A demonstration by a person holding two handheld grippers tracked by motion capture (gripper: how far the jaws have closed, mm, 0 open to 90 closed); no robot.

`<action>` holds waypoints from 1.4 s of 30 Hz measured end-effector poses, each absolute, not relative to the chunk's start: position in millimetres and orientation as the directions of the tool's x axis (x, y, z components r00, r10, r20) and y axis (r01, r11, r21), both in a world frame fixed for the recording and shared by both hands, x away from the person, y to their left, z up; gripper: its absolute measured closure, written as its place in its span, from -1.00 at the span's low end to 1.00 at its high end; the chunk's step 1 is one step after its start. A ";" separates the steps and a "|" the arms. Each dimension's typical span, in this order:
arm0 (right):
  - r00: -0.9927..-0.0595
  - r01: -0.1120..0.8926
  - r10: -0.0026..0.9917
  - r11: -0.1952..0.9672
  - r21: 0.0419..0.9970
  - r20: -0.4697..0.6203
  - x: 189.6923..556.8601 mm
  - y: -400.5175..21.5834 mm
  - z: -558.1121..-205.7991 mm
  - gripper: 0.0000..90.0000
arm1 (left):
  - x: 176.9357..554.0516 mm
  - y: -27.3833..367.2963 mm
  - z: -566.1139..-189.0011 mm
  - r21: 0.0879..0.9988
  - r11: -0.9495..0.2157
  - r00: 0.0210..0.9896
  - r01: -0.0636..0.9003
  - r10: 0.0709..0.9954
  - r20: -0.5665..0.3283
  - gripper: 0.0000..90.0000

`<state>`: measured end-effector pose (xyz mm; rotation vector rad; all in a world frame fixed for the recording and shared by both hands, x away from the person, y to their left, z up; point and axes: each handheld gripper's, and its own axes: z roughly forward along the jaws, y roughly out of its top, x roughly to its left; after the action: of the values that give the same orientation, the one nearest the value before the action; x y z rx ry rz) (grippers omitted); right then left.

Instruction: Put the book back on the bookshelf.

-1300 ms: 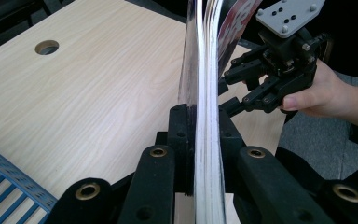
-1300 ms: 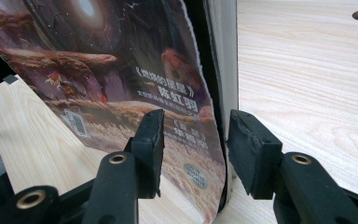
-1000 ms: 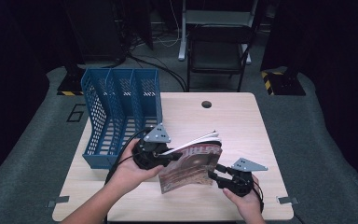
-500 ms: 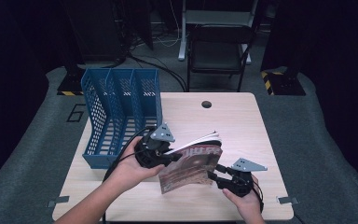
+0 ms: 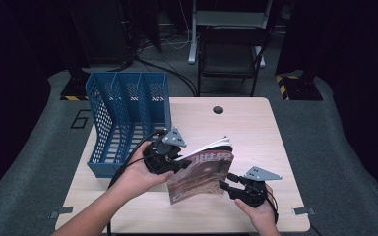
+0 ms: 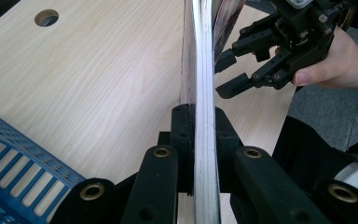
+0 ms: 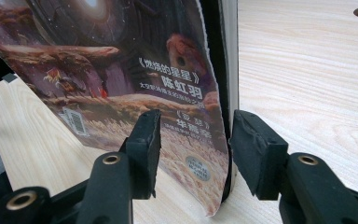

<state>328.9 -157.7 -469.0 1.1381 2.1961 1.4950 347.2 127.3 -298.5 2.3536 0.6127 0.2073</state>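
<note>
Closest to me, the right gripper [image 5: 228, 183] has its jaws standing apart around the lower corner of the magazine [image 5: 203, 174]. In the right gripper view one pad [image 7: 145, 140] sits in front of the cover and the other behind the pages, with a gap on both sides, so it is holding nothing. If it closes from there, it may catch only the loose, curling cover and crease or tear it, since the cover already bows away from the block of pages.

A little further in, the left gripper [image 6: 198, 135] is clamped tight on the magazine's edge, and that pinch alone keeps it standing on edge on the table [image 5: 256, 132]. My worry is that the floppy magazine could sag, fan open or twist out of such a narrow grip if that hand swings quickly.

Beyond them, at the table's left, stands the blue file rack [image 5: 128, 105], its slots open at the top. If the magazine is headed there, a drooping corner or splayed pages could snag on a divider and buckle, or nudge the light rack across the table.
</note>
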 end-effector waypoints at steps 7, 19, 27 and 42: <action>-0.664 0.460 0.718 0.168 0.872 0.212 329.0 -158.0 -469.2 0.17 | 352.0 127.5 -297.2 0.652 -0.659 0.872 0.374 0.490 -0.005 0.85; -0.661 0.464 0.719 0.166 0.870 0.216 329.9 -159.2 -470.5 0.17 | 357.2 124.6 -285.4 0.635 -0.671 0.863 0.384 0.504 0.011 0.86; -0.662 0.462 0.719 0.168 0.871 0.212 329.7 -159.3 -470.4 0.17 | 357.1 126.3 -275.6 0.624 -0.677 0.860 0.389 0.511 0.018 0.86; -0.658 0.471 0.721 0.169 0.866 0.217 329.5 -158.7 -471.0 0.17 | 359.0 136.1 -254.6 0.634 -0.663 0.847 0.398 0.531 0.024 0.86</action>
<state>329.5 -158.7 -471.0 1.1524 2.2011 1.4863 359.0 136.1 -254.6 2.3808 0.6737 0.2733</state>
